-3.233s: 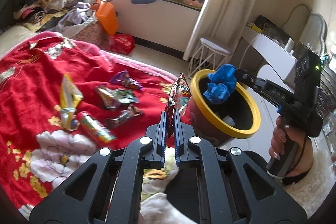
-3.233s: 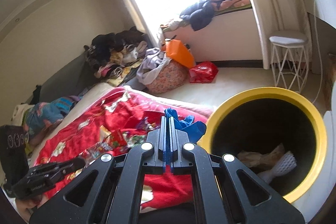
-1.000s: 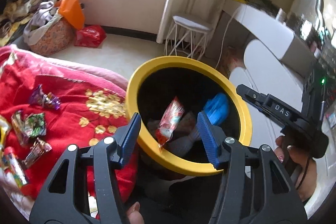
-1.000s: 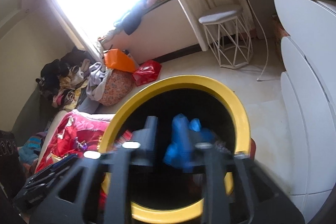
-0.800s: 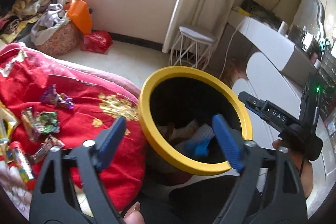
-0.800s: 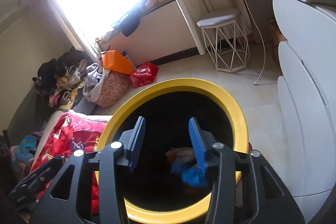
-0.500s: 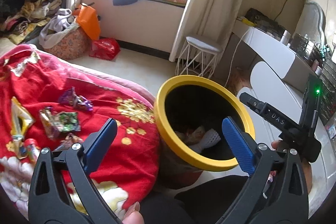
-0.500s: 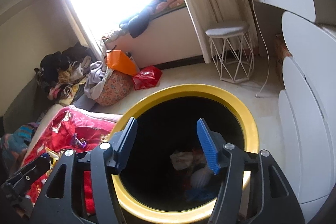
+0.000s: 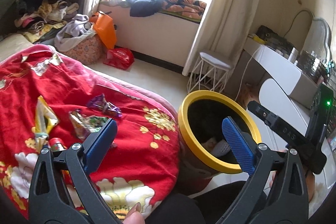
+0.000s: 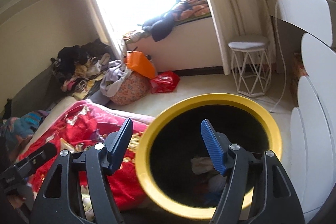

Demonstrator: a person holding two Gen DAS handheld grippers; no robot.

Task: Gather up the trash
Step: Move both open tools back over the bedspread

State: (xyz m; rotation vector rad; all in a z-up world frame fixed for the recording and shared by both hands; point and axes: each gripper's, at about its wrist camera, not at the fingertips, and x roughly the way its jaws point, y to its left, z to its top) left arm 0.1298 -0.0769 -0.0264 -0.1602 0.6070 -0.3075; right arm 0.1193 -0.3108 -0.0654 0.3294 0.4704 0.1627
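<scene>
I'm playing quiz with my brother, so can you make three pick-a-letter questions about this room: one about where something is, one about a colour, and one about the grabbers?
1. Where is the bin?
A. on the windowsill
B. on the floor beside the red blanket
C. under the stool

2. What colour is the bin's rim?
A. yellow
B. green
C. white

3. How are the left gripper and right gripper?
A. both open, nothing between the fingers
B. both shut on wrappers
C. left shut, right open

Answers: 1 B, the bin stands against the blanket's edge. 2 A, a yellow ring runs round its dark inside. 3 A, each pair of fingers stands apart and empty; the wrappers lie on the blanket.
</scene>
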